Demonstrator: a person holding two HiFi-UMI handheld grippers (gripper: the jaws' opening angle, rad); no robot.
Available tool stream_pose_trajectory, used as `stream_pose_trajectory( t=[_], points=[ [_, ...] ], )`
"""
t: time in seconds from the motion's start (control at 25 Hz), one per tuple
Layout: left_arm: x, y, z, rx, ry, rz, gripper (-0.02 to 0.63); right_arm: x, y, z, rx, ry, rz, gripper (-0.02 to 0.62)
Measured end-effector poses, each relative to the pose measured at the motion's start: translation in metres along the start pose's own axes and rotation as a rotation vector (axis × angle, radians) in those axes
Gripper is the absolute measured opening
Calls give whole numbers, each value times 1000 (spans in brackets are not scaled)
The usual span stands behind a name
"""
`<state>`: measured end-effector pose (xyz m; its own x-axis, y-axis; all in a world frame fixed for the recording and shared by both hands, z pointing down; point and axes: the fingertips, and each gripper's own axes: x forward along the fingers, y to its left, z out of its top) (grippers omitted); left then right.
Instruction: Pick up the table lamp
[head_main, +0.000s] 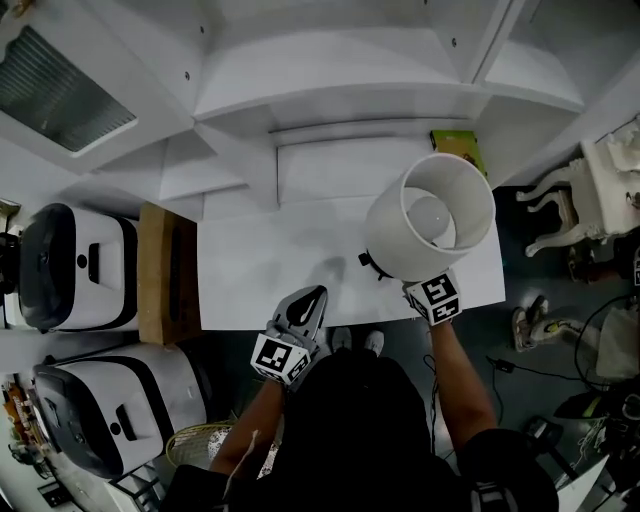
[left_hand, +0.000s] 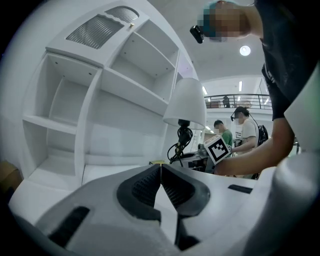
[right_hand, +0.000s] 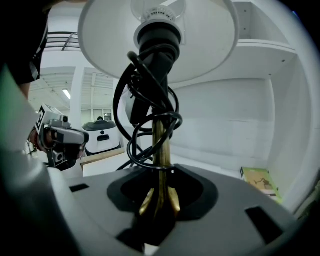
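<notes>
**Lamp gripped by its brass stem at the right end of the tabletop**

The table lamp (head_main: 430, 215) sits over the right-hand part of the white tabletop (head_main: 260, 265), close to the near edge. From above its round white shade opens upward, with the bulb (head_main: 432, 213) showing inside. The right tool (right_hand: 160, 186) has closed its jaws on the lamp's thin brass stem (right_hand: 160, 142), low down where the metal flares out, and the dark pads press it from both sides. A black cord (right_hand: 142, 107) is looped several times round the stem, just under the black lamp socket (right_hand: 156, 37). The shade (right_hand: 105, 47) spreads wide above the tool. The foot of the lamp is hidden by the tool and the shade, so I cannot tell whether it touches the tabletop.

The left tool (left_hand: 160, 175) hangs at the near edge of the tabletop, left of the lamp and well clear of it. Its jaws are pressed together at the tips, and there is nothing between them.

A green book (head_main: 455, 142) lies at the back of the tabletop, beyond the shade. A white shelf unit (left_hand: 125, 87) stands behind the tabletop. Just beside the tabletop's left end is a wooden board (head_main: 165, 270), and further left sit two white and black machines (head_main: 80, 265). Behind the lamp, further back in the room, stand two people (left_hand: 245, 131).
</notes>
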<state>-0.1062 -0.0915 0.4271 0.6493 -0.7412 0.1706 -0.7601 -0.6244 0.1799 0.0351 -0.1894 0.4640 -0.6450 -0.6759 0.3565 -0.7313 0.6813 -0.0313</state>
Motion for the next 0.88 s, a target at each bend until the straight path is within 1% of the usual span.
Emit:
stream_pose_trajectory(
  t=[0.36,0.6,0.88],
  points=[
    [-2,10,18,21,-20,1,25,-16,13,29,2,-3,7,140],
    [-3,15,23,36,-25,-2,25,-30,15,45,8,-30,2,140],
    [-6,11,27,44,-30,-9,25,-44,21,54,-2,-29,3,140]
  ],
)
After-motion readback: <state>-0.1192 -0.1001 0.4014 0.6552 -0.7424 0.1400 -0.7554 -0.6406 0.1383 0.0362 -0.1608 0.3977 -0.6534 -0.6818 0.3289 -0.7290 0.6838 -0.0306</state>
